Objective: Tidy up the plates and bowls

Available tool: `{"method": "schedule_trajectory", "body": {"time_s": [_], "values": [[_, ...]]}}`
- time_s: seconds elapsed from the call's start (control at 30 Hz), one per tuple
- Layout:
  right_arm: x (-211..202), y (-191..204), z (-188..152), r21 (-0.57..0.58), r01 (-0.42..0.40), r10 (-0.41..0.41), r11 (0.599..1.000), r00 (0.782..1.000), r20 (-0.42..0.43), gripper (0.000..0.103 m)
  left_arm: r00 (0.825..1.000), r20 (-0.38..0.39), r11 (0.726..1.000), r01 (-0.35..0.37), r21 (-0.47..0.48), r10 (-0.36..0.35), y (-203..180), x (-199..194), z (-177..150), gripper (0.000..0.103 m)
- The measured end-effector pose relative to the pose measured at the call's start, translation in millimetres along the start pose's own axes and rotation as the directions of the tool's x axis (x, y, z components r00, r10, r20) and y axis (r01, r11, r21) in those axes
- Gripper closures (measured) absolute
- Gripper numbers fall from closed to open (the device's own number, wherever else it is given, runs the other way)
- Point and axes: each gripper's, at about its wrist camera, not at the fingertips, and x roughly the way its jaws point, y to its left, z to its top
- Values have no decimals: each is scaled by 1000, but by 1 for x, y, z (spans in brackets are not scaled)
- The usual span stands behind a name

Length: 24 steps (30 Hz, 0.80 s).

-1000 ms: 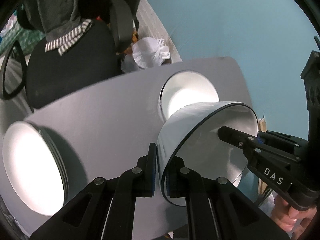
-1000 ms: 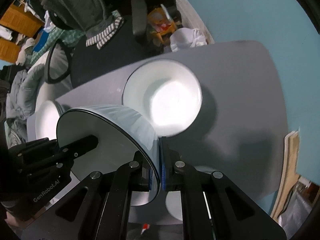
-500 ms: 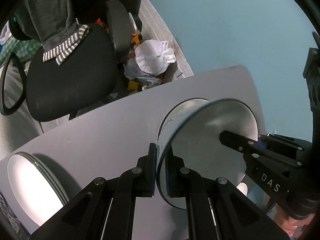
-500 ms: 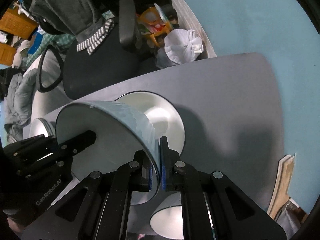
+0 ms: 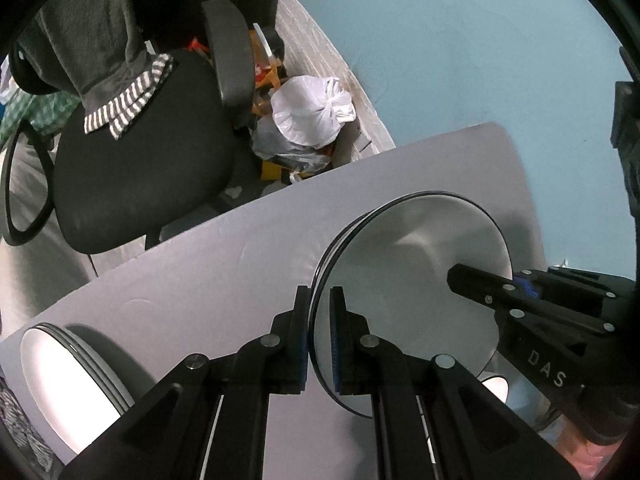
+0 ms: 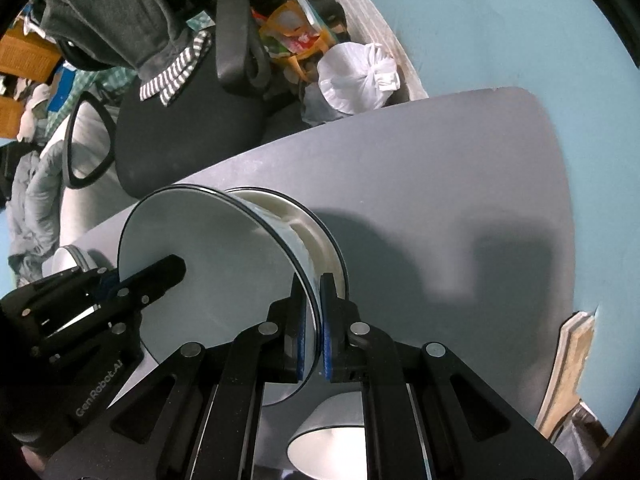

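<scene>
Both grippers, left [image 5: 319,336] and right [image 6: 312,330], clamp 1 bowl [image 5: 416,280] over another bowl [image 6: 316,240]. Nesting step. Next: seat it, then release.

black angular tongs [image 5: 319,336], blue pads, silver screws, white "das" and "genrobot.ai" lettering

Both wrist views look steeply down, close over the table [image 5: 224,264]. They face the same bowl [image 5: 416,280] from opposite rims, each catching the other gripper.
</scene>
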Motion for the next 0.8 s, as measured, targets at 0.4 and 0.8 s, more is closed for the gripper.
{"method": "schedule_trajectory", "body": {"time_s": [0.4, 0.8], "values": [[-11, 0, 2, -29, 65, -64, 997, 998, 24, 81, 998, 0, 998, -61, 12, 61, 3, -1, -4, 73], [-36, 7, -15, -55, 163, -155, 985, 979, 129, 47, 985, 118, 990, -135, 36, 130, 2, -44, -23, 37]]}}
